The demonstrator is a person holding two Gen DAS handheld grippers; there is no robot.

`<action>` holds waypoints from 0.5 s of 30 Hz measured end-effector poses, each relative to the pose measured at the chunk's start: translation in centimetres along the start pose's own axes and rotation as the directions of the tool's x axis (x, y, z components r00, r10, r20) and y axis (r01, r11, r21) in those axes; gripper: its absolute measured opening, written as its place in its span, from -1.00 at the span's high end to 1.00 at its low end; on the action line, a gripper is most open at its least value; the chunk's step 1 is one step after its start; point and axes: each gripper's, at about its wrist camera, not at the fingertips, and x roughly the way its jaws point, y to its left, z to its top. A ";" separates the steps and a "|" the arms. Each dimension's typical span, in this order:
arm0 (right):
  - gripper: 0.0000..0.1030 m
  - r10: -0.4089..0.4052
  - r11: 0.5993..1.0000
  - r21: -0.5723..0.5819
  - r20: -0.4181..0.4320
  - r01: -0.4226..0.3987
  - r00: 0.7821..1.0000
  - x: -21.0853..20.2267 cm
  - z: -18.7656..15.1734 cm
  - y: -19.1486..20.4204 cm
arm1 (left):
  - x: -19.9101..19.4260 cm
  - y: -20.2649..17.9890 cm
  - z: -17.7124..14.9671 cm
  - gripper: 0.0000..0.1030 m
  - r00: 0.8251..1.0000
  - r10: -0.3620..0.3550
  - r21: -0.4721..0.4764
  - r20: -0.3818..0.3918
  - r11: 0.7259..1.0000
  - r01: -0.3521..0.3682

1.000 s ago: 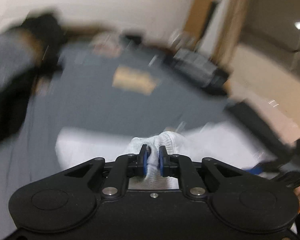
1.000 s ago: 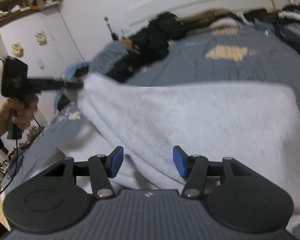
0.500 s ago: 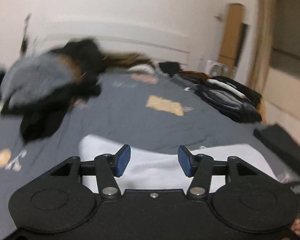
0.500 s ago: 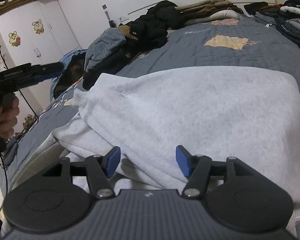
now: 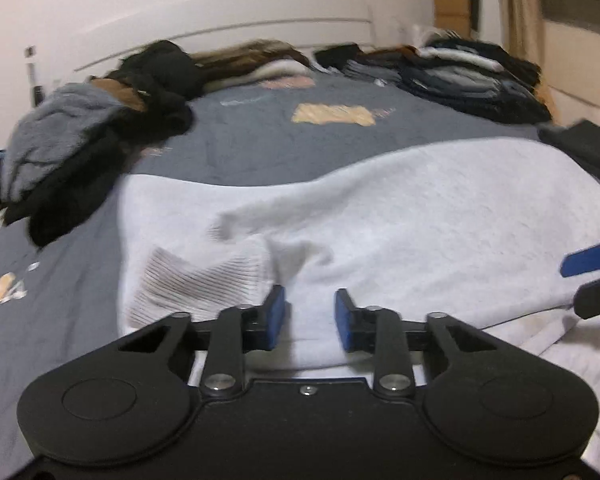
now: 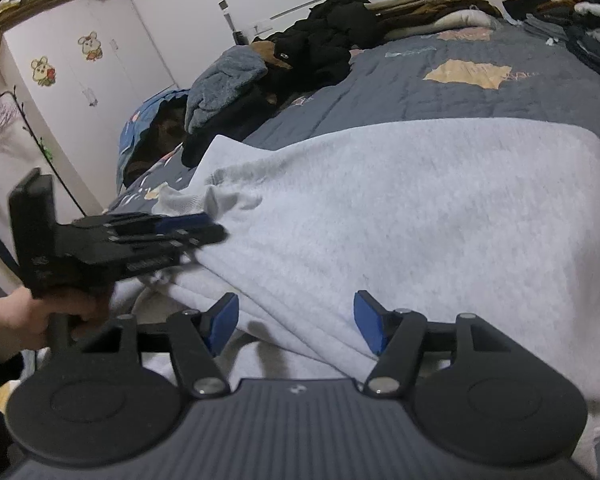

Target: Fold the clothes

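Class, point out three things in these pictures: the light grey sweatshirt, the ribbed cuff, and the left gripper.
light grey sweatshirt [image 6: 440, 208]: right wrist view, on its broad flat body.
ribbed cuff [image 5: 204, 280]: left wrist view, on the ribbing.
left gripper [image 5: 307, 316]: left wrist view, midway between its blue fingertips.

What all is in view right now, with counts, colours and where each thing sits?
sweatshirt: one, light grey, spread on the bed's near half
bedspread: one, blue-grey with patches, covering the bed
dark pile: one, black, brown and grey-blue, far left of bed
folded stack: one, dark, far right of bed
wardrobe: one, white with stickers, left wall
left tool: open, over the ribbed cuff
right tool: open, over the sweatshirt's near edge
hand: one, gripping the left tool's handle
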 end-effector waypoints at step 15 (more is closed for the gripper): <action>-0.23 -0.129 0.991 -0.019 0.069 0.130 0.989 -5.3 -1.5 1.5 | -9.7 -0.1 -1.0 -0.08 0.997 0.032 -0.087 0.064 0.996 -0.026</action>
